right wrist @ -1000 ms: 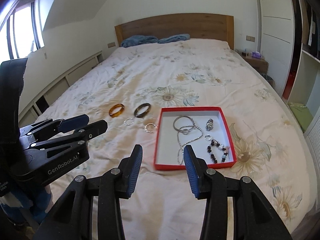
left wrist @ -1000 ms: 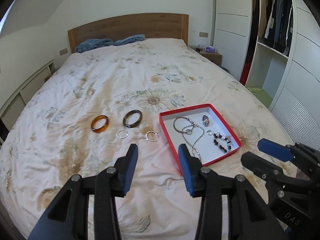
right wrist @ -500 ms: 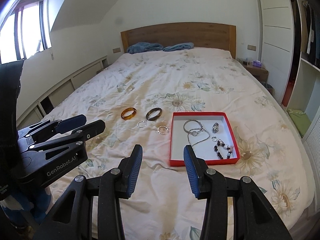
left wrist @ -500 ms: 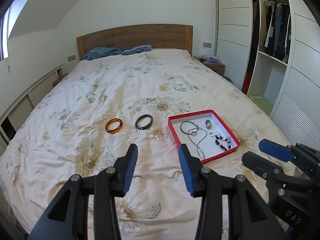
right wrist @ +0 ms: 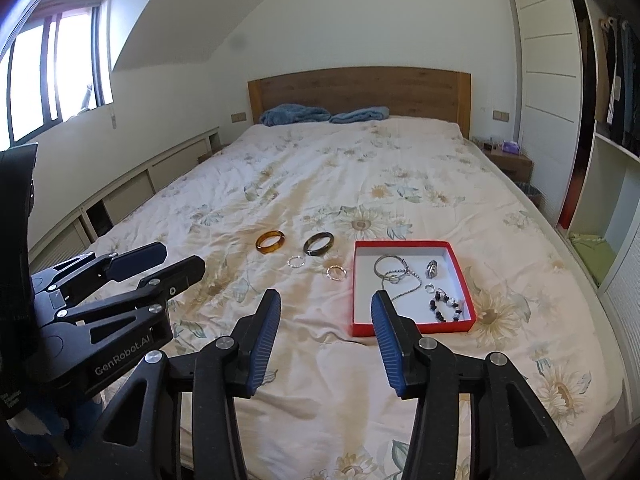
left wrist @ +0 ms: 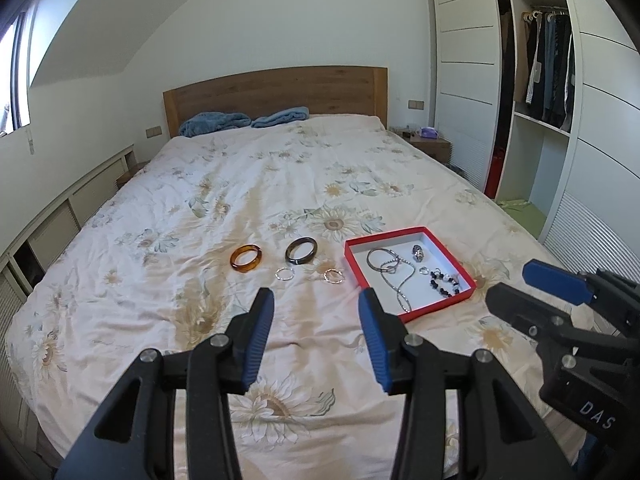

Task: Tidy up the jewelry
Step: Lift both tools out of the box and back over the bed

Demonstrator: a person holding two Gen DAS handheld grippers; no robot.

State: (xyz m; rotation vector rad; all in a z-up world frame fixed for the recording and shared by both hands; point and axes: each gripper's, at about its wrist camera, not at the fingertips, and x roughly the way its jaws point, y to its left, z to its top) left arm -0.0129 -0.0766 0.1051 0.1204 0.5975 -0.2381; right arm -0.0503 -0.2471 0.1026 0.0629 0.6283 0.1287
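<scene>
A red tray [left wrist: 357, 276] [right wrist: 412, 327] lies on the bed and holds a silver bangle, a chain [left wrist: 400, 280], a charm, a small ring and a beaded bracelet [right wrist: 446, 307]. Left of it on the bedspread lie an amber bangle [left wrist: 246, 258] [right wrist: 270, 241], a dark bangle [left wrist: 301, 251] [right wrist: 319, 243] and two thin silver rings [left wrist: 284, 275] [left wrist: 333, 276]. My left gripper [left wrist: 316, 304] is open and empty, held back above the bed's near end. My right gripper [right wrist: 325, 304] is open and empty beside it, also off the jewelry.
The bed [left wrist: 280, 184] has a floral cover, a wooden headboard [left wrist: 276, 94] and blue towels [left wrist: 214, 123] at its head. A wardrobe [left wrist: 536, 92] with hanging clothes stands right. A nightstand [left wrist: 430, 146] sits by the headboard. Low cabinets line the left wall.
Both grippers have drawn back and up from the bed, so the jewelry and tray look smaller and farther away. Both stay open. Nothing on the bed has moved.
</scene>
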